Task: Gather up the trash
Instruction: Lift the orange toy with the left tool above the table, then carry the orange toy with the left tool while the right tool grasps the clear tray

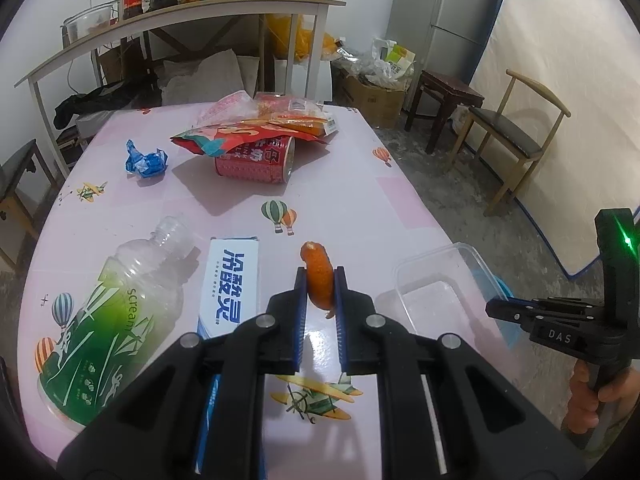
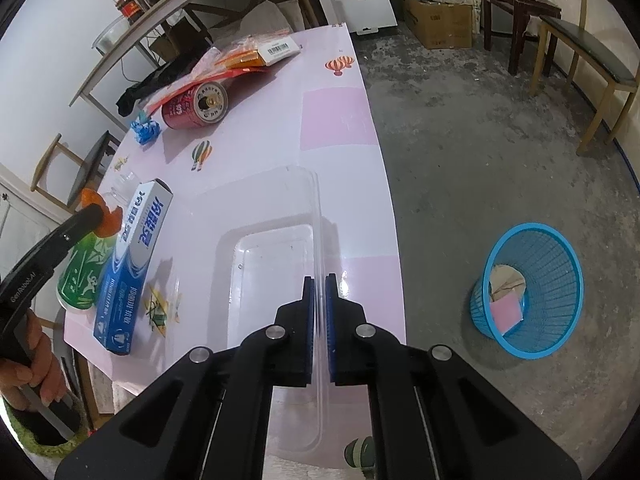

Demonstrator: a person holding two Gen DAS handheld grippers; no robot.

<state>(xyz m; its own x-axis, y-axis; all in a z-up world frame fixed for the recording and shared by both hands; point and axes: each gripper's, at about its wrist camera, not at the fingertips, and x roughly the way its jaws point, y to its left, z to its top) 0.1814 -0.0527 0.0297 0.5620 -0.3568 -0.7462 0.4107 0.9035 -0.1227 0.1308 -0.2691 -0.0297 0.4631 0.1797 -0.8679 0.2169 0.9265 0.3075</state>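
Observation:
My left gripper (image 1: 320,280) is shut on a piece of orange peel (image 1: 319,276) and holds it above the pink table (image 1: 352,200). The peel (image 2: 105,216) also shows at the left of the right wrist view. My right gripper (image 2: 320,280) is shut on the right rim of a clear plastic container (image 2: 272,264), which sits at the table's right edge. That same container (image 1: 440,292) lies right of the peel. On the table lie a green-labelled plastic bottle (image 1: 116,320), a blue and white toothpaste box (image 1: 228,280), a red can (image 1: 256,160), snack wrappers (image 1: 264,120) and a crumpled blue wrapper (image 1: 146,160).
A blue mesh waste basket (image 2: 532,292) stands on the concrete floor right of the table, with paper scraps in it. Wooden chairs (image 1: 516,136), a stool and cardboard boxes sit further back. A shelf table with jars and a cooker stands behind the pink table.

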